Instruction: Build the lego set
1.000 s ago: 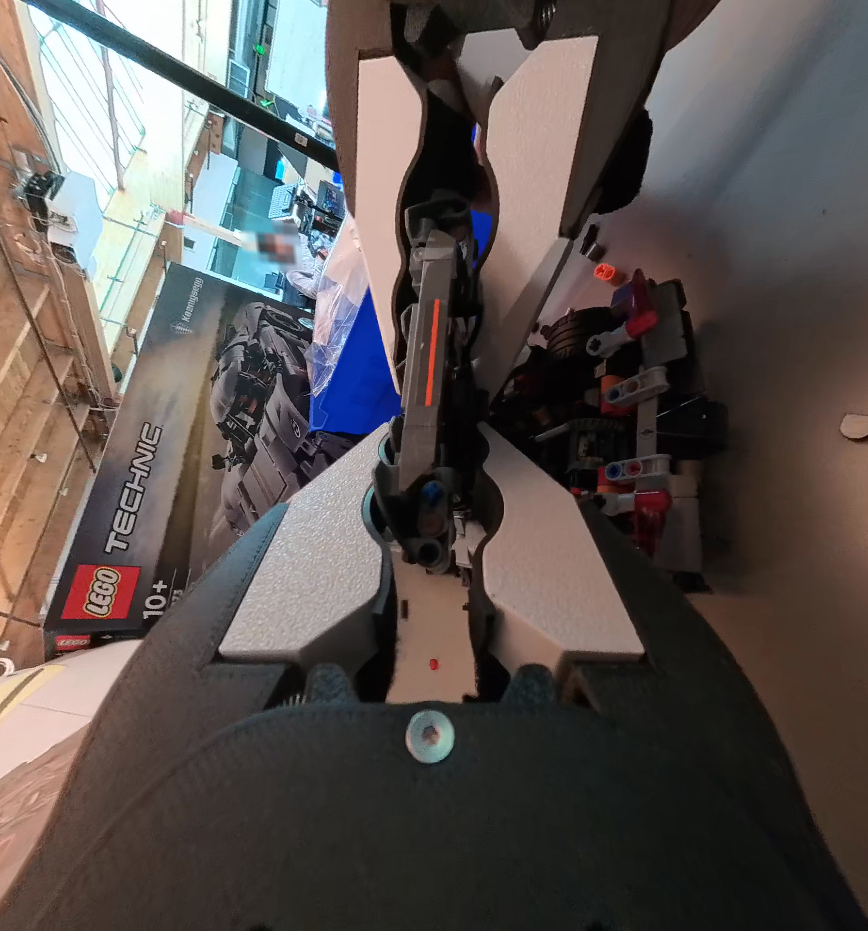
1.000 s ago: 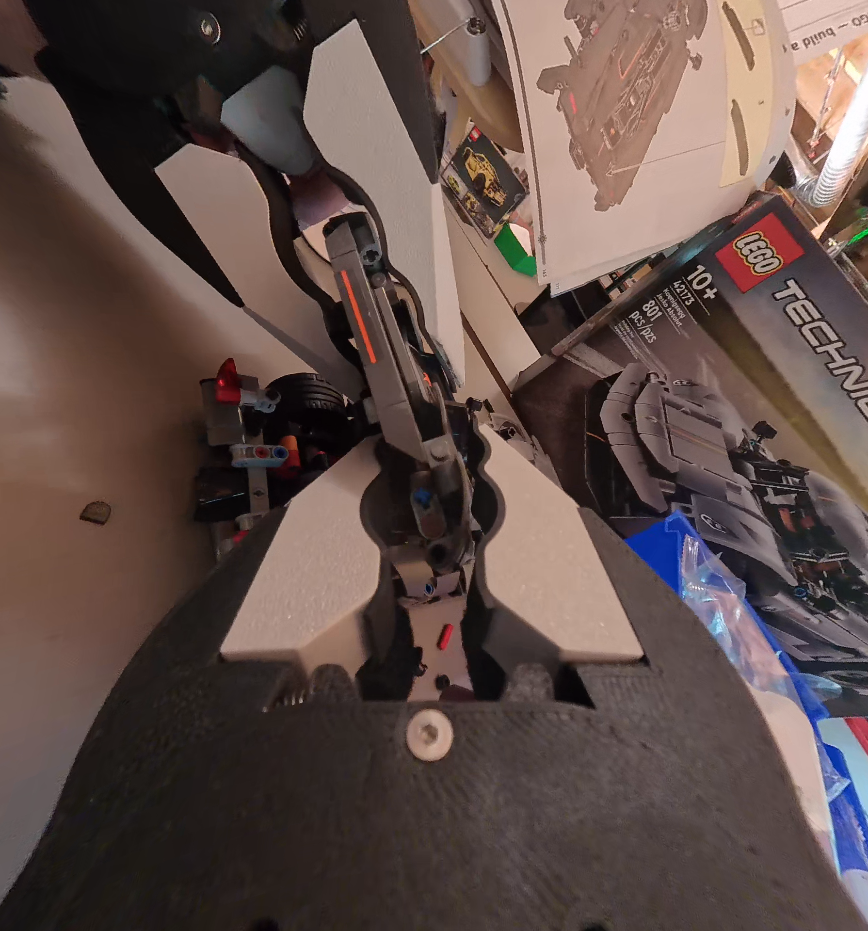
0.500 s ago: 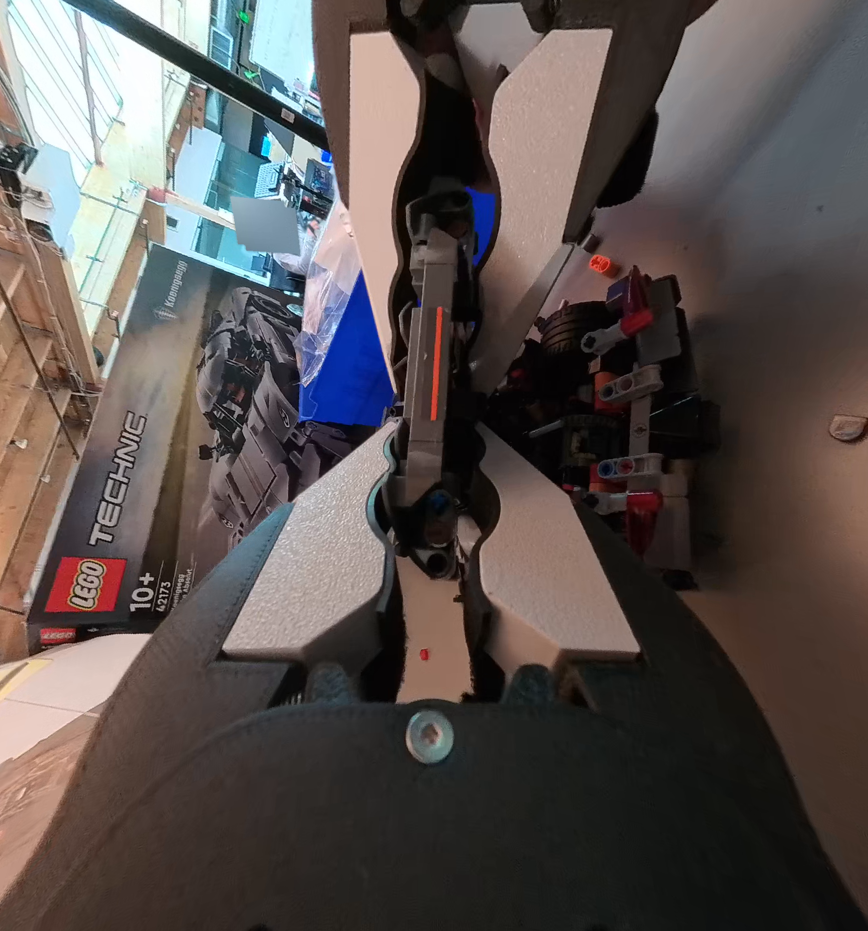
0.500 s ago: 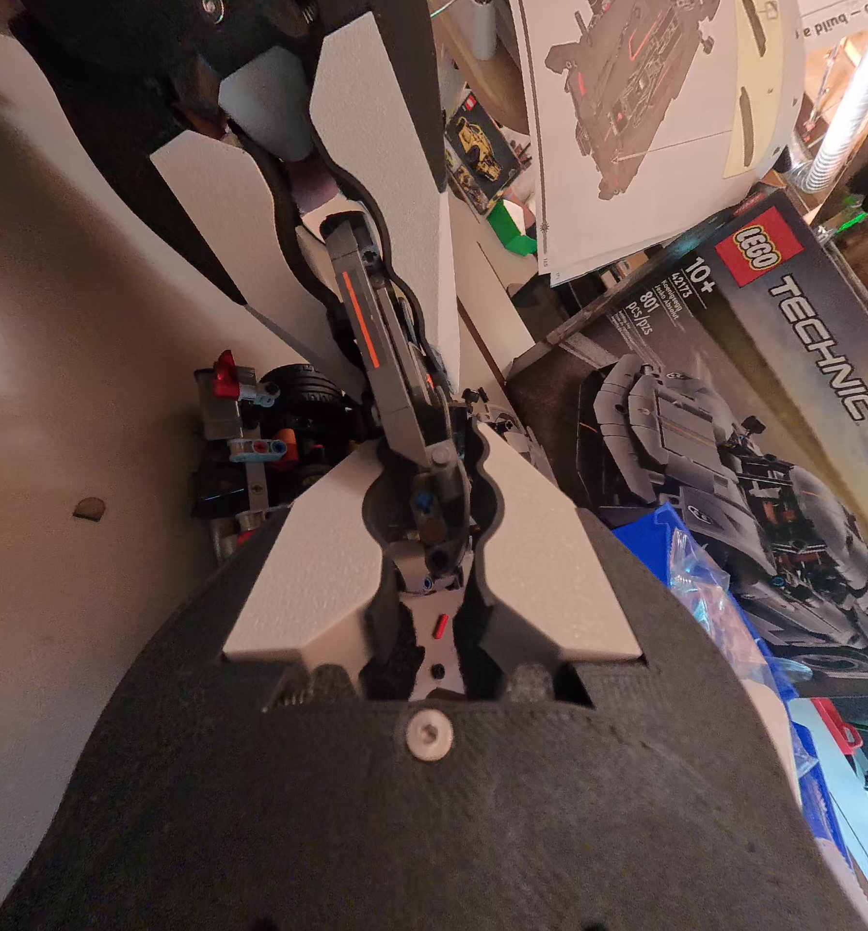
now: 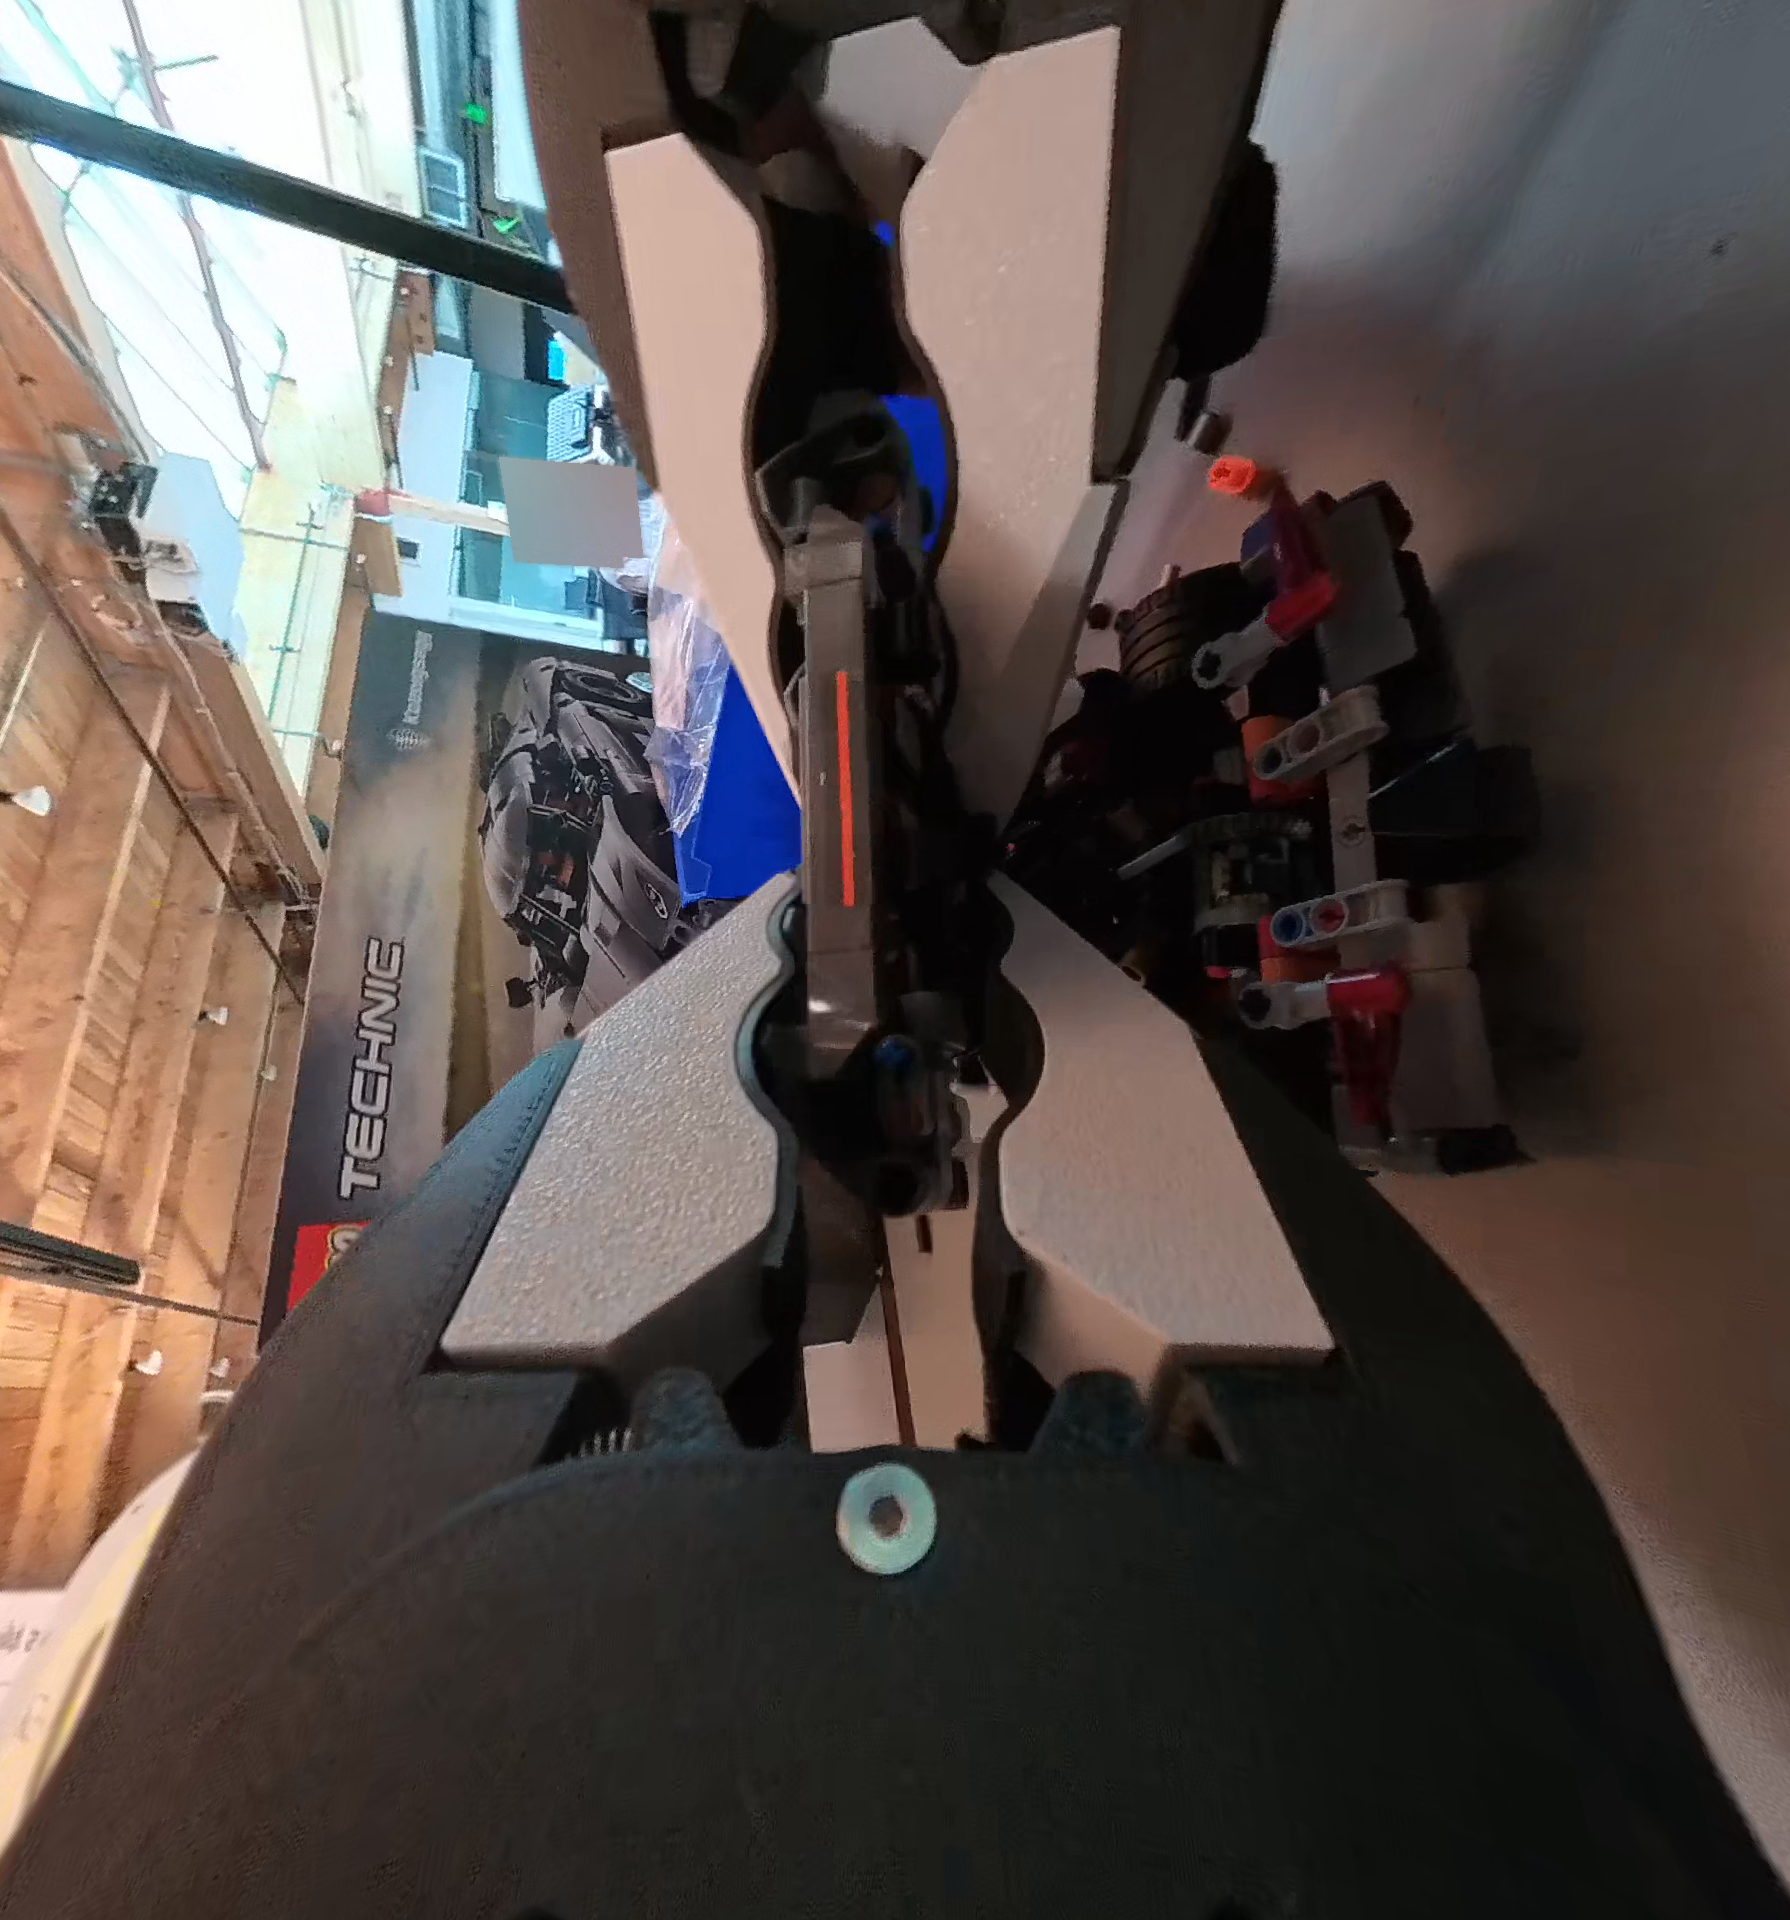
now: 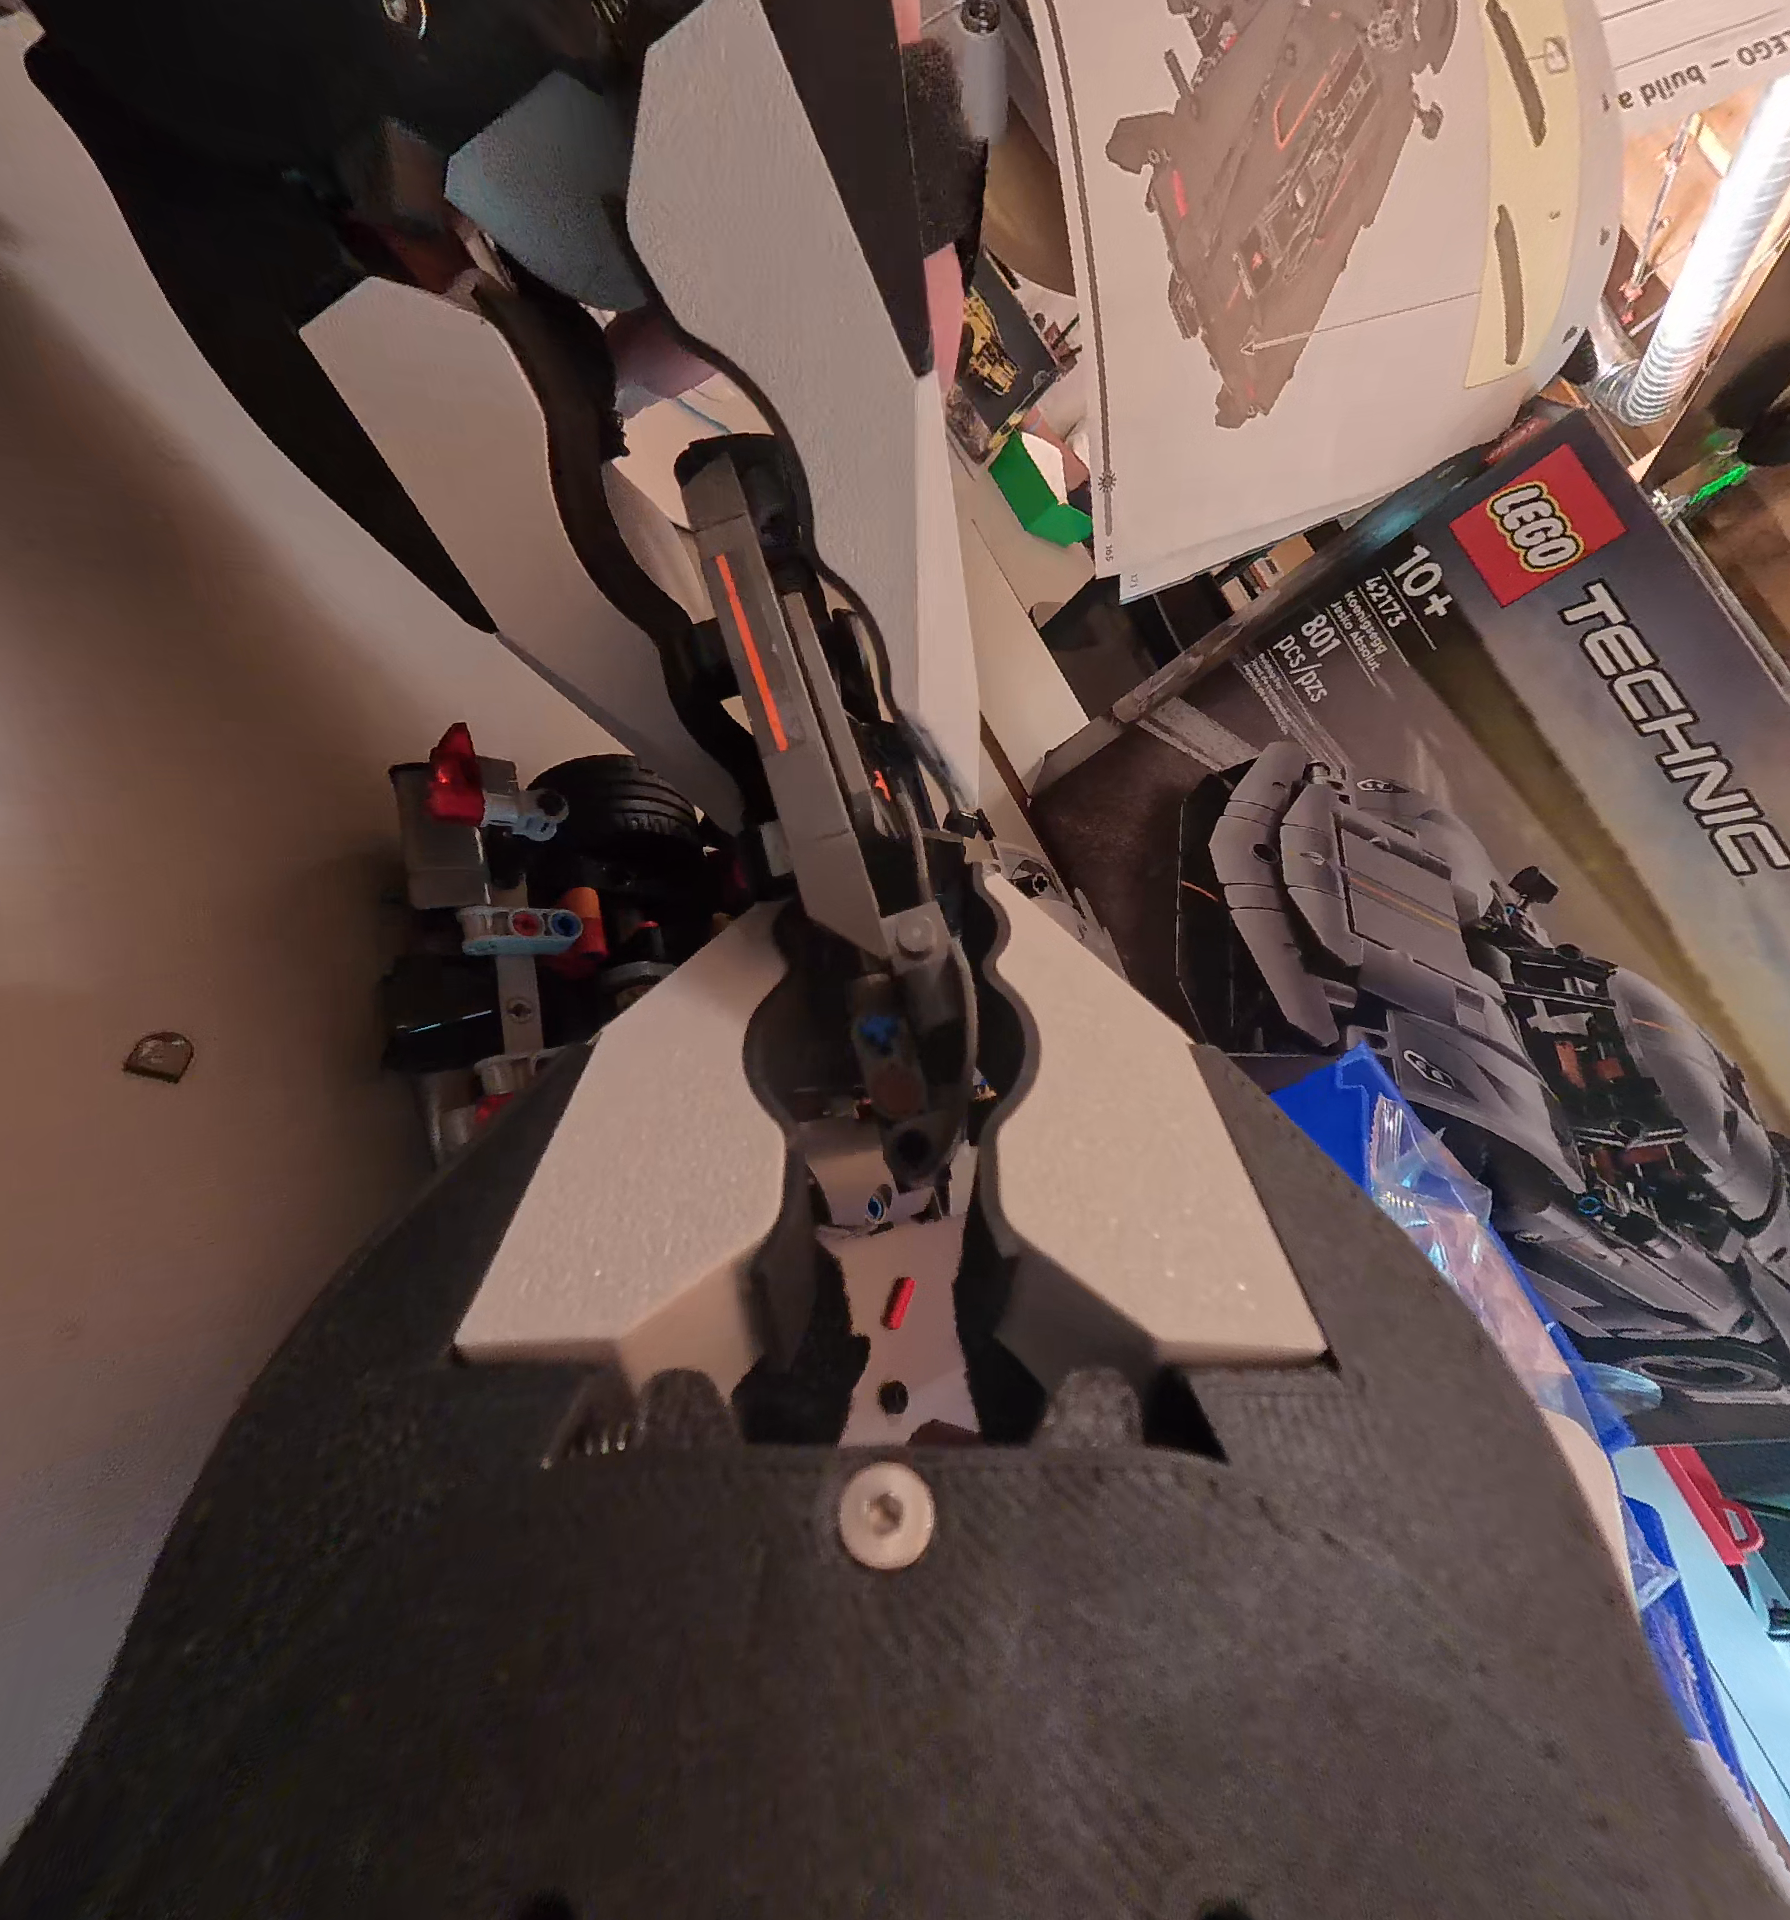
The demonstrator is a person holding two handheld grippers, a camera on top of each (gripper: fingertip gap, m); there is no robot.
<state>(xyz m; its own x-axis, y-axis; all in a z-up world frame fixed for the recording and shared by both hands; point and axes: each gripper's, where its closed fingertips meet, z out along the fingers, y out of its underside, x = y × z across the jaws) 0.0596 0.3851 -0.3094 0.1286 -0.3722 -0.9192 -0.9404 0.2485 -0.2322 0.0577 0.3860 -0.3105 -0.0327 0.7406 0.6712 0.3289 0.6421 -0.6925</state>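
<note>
A long grey Lego panel assembly with an orange stripe point(image 5: 839, 779) is held in the air by both grippers, one at each end. My left gripper point(image 5: 891, 956) is shut on its near end, where a blue pin shows. The right gripper's fingers point(image 5: 1016, 312) clamp the far end. In the right wrist view my right gripper point(image 6: 880, 956) is shut on the same panel point(image 6: 766, 665), and the left gripper's fingers point(image 6: 797, 260) hold the other end. The partly built car chassis point(image 5: 1327, 831) with a black tyre lies on the table below point(image 6: 517, 914).
The Lego set box point(image 6: 1493, 779) stands beside the work area point(image 5: 392, 935). An open instruction booklet point(image 6: 1286, 260) leans behind it. A blue tray with plastic bags point(image 6: 1390, 1143) sits by the box. A small orange piece point(image 5: 1232, 476) and a red pin point(image 6: 899, 1301) lie on the table. The grippers are tip to tip, or close to it.
Both grippers keep their hold on the panel. The pair has shifted and tilted a little, so the box and background slide in both views. The chassis has not moved.
</note>
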